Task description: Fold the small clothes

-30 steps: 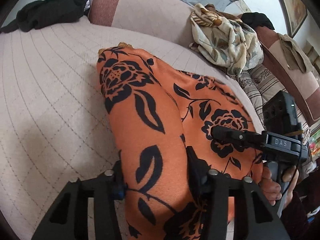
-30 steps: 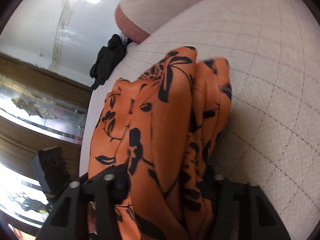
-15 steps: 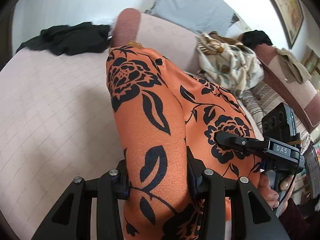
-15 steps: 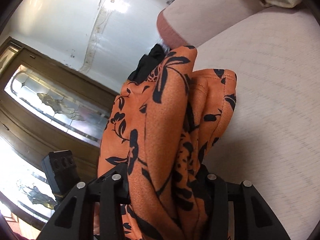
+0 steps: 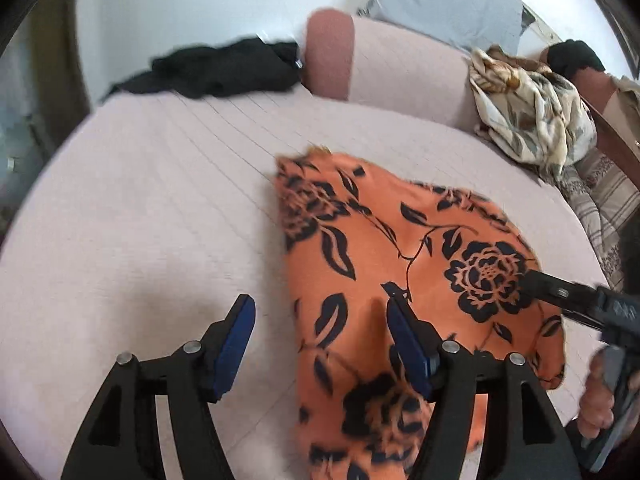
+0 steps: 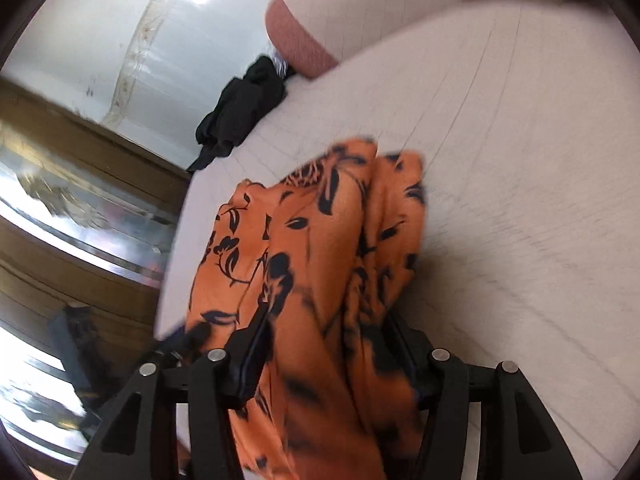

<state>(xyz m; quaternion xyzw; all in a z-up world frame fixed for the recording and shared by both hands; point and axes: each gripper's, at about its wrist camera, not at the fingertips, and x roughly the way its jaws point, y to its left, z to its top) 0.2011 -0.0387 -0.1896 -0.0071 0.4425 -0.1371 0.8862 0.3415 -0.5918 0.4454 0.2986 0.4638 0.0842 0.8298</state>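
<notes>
L+R fingers [image 5: 408, 344] opening, orange cloth [image 5: 400, 264] between

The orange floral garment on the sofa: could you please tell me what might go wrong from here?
1. The left gripper has just been opening its jaws, and the orange garment lies against one pad only; pulling away could drag the fold open.
2. The right gripper has also been opening, with bunched cloth between its fingers; the cloth may snag and lift.

1. Left gripper [image 5: 320, 336]: black skeletal arms with triangular cut-outs, silver round pivot pins, blue pads [image 5: 236, 344]
2. Right gripper [image 6: 324, 356]: the same black frame and silver pins
3. Black handle casing with pale lettering, blurred
</notes>
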